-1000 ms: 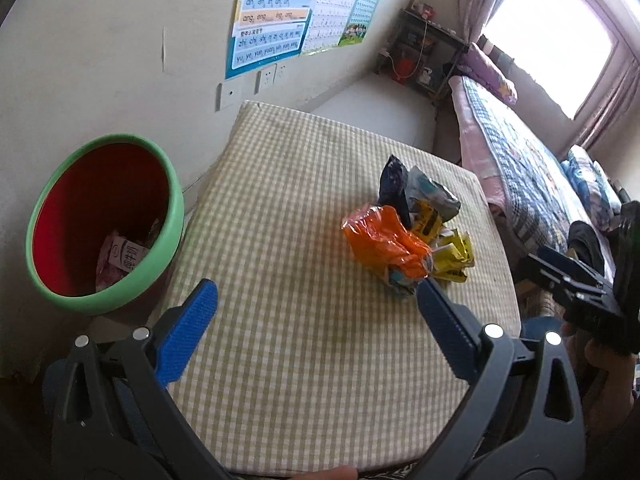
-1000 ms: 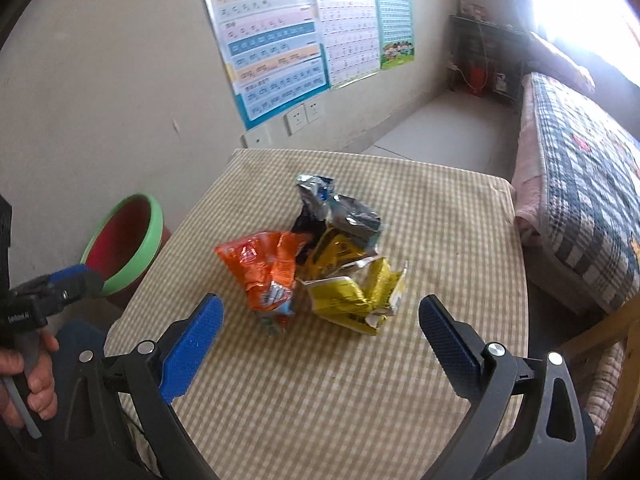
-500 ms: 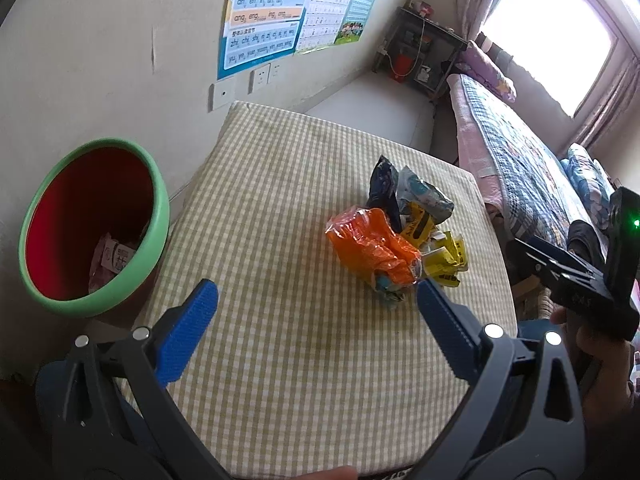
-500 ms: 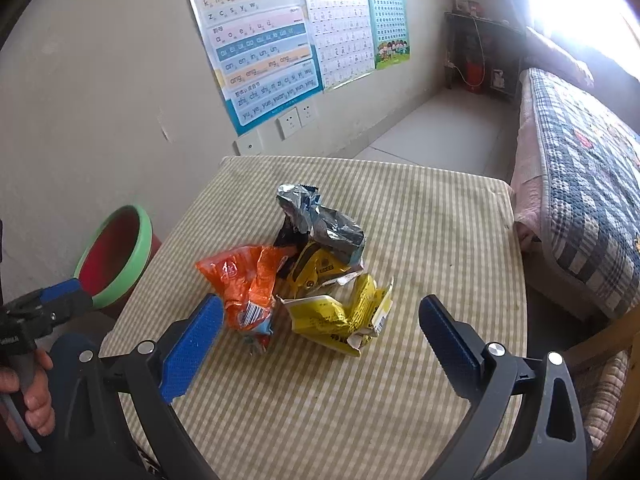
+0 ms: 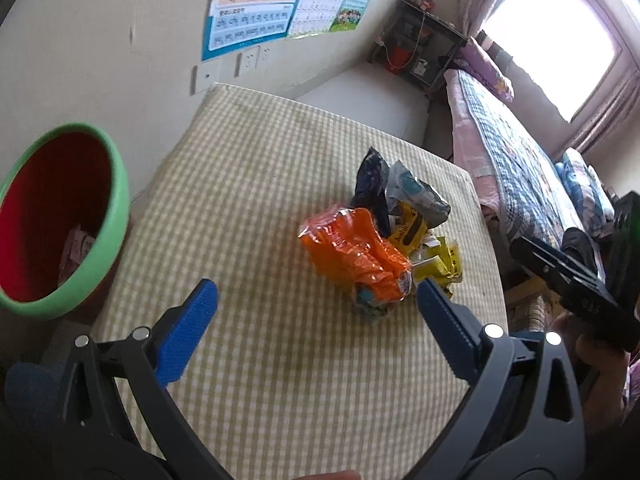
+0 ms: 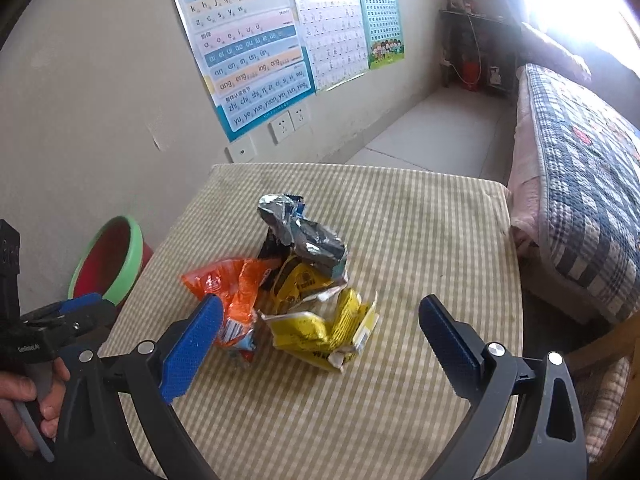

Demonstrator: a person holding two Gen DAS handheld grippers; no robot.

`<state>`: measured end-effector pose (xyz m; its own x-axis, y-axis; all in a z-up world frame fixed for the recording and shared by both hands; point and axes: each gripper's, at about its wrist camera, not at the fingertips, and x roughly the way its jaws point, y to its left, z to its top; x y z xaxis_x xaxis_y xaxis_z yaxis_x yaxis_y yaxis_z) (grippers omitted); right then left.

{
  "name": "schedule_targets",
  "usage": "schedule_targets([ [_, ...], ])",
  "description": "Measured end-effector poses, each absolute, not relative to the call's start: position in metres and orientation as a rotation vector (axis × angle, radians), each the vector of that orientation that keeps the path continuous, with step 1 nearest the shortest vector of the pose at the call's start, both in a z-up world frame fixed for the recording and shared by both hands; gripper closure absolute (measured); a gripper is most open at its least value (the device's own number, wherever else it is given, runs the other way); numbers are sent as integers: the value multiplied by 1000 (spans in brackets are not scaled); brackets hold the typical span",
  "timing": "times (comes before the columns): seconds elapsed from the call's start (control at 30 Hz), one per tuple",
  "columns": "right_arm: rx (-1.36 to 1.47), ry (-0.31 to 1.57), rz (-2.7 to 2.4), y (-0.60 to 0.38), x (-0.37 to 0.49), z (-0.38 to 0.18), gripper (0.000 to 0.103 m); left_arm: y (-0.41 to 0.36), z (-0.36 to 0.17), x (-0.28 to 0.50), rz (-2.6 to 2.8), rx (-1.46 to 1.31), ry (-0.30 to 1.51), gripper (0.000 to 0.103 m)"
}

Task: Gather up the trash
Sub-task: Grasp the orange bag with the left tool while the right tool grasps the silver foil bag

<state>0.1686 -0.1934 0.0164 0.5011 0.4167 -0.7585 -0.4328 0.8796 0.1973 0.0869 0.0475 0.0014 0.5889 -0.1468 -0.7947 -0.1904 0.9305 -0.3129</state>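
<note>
A home bedroom: a quilted bed [image 6: 580, 184] under a curtained window [image 5: 552, 36], children's pinyin posters [image 6: 244, 52] on the wall.

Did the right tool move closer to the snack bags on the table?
Yes. The right tool came nearer: its left finger now overlaps the orange wrapper, and the wall poster looms larger.

Crumpled orange [image 5: 354, 254], yellow [image 6: 320, 326], silver wrappers [image 6: 300, 236] heaped mid-table.

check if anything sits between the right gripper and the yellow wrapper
Nothing visible does. The right gripper is open above the checked table, with the yellow wrapper directly ahead; the orange wrapper lies beside it.
</note>
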Motion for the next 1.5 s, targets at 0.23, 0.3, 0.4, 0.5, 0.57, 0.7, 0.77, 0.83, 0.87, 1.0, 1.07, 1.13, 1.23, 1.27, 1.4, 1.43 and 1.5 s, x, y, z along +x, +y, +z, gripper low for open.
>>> schedule_targets([
  [0.23, 7, 945, 515, -191, 190, 3, 8, 38, -19, 107, 7, -410, 984, 6],
  [0.3, 6, 955, 517, -189, 196, 0, 8, 39, -25, 112, 5, -434, 991, 6],
  [0.4, -5, 958, 522, -184, 205, -5, 10, 43, -34, 122, 8, -472, 1001, 6],
  [0.5, -9, 973, 528, -179, 217, -12, 13, 45, -42, 132, 11, -488, 1008, 6],
  [0.57, -15, 987, 536, -173, 225, -19, 14, 49, -49, 139, 11, -515, 1020, 6],
  [0.7, -20, 1013, 551, -164, 240, -34, 21, 52, -62, 150, 3, -562, 1031, 6],
  [0.77, -22, 1027, 559, -159, 246, -40, 23, 53, -68, 155, -3, -590, 1035, 6],
  [0.83, -26, 1034, 559, -155, 251, -44, 25, 53, -74, 159, -7, -615, 1045, 6],
  [0.87, -26, 1041, 562, -154, 254, -47, 29, 53, -77, 162, -12, -627, 1049, 6],
  [1.0, -35, 1059, 572, -147, 262, -54, 49, 50, -81, 169, -32, -648, 1049, 20],
  [1.07, -44, 1059, 575, -145, 264, -55, 59, 47, -83, 172, -51, -662, 1057, 28],
  [1.13, -47, 1058, 578, -144, 265, -54, 63, 45, -87, 174, -69, -683, 1071, 49],
  [1.23, -45, 1055, 581, -145, 265, -52, 71, 40, -85, 174, -88, -669, 1069, 61],
  [1.27, -46, 1051, 580, -145, 264, -50, 79, 39, -83, 174, -91, -664, 1062, 64],
  [1.4, -43, 1028, 578, -149, 262, -42, 84, 39, -76, 173, -96, -645, 1046, 68],
  [1.43, -41, 1021, 577, -151, 261, -40, 84, 40, -74, 172, -95, -638, 1041, 69],
  [1.5, -34, 1005, 574, -154, 260, -34, 85, 42, -68, 169, -91, -623, 1029, 78],
])
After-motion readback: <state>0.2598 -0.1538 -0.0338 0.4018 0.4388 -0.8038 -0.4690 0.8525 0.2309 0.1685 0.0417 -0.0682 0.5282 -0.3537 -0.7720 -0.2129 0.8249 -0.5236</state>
